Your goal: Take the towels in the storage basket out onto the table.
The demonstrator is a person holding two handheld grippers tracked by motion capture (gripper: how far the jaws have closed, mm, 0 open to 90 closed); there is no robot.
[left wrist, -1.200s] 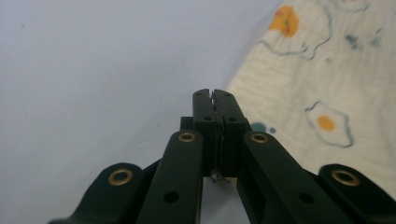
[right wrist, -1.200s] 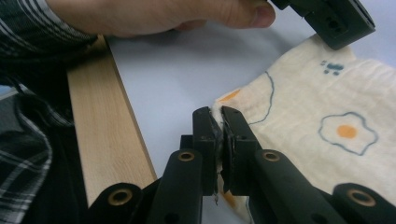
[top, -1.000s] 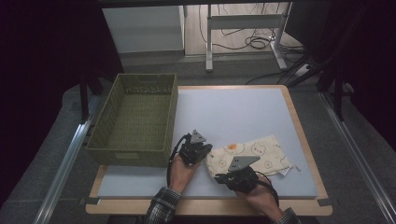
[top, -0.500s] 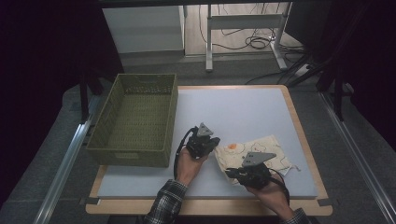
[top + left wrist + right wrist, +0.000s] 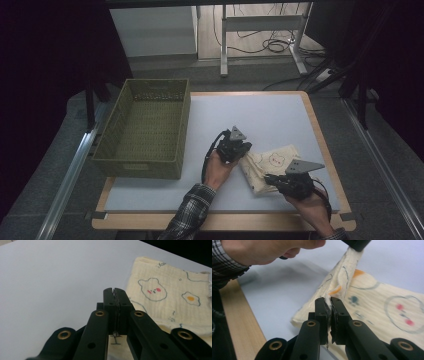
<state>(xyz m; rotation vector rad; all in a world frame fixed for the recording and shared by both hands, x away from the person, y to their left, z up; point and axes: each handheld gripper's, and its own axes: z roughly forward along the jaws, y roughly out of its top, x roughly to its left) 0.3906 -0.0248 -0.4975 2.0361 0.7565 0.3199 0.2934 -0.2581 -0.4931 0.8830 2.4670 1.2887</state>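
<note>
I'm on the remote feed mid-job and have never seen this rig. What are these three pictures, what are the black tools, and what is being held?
No robot arm here: a person holds a two-jaw tool in each hand. The high view looks down on the table from above the person's side. The left gripper is at the cloth's left edge, the right gripper at its near edge. The other two pictures come from cameras riding on each gripper, looking along its black jaws.

On the table lie a cream cloth printed with bears and fried eggs, and an olive basket at the left with nothing in it.

In the right gripper view, the right gripper is shut on a raised fold of the cloth, and the other gripper pinches the same fold farther along. In the left gripper view, the left gripper is shut.
</note>
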